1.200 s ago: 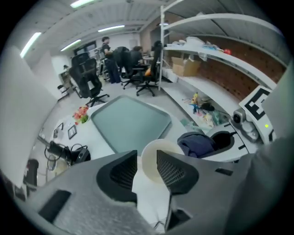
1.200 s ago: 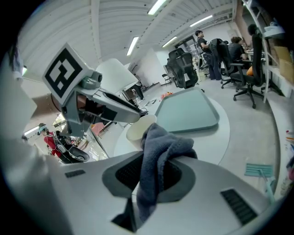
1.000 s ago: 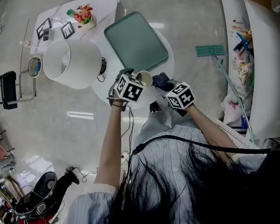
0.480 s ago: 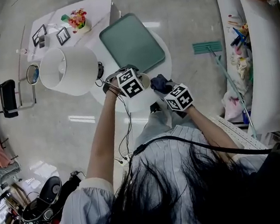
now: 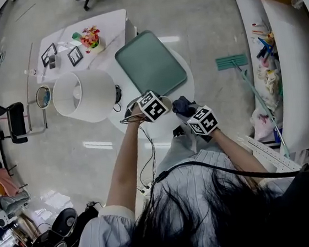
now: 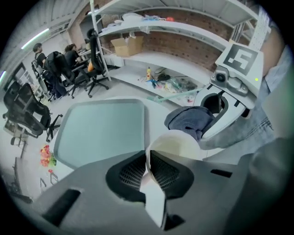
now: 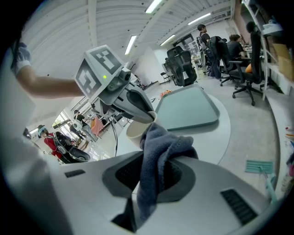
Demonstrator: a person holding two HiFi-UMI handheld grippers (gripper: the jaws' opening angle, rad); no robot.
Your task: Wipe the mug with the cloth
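My left gripper (image 6: 147,163) is shut on the rim of a cream mug (image 6: 177,143), one jaw inside and one outside. In the head view this gripper (image 5: 162,99) holds the mug (image 5: 166,100) over the near part of the round white table (image 5: 125,109). My right gripper (image 7: 154,170) is shut on a dark blue-grey cloth (image 7: 158,151), which bunches up from between its jaws against the mug (image 7: 137,131). From above, the cloth (image 5: 183,107) sits just right of the mug, with the right gripper (image 5: 191,112) behind it. Whether the mug rests on the table is hidden.
A green tray (image 5: 150,62) lies on the far half of the round table. A large white lampshade (image 5: 85,95) stands at the table's left. Beyond it is a low white table (image 5: 112,22) with frames and flowers. A white counter (image 5: 295,71) runs along the right.
The two grippers have drawn slightly closer together, bringing the cloth up to the mug. Both keep their grip. The head camera has shifted a little.
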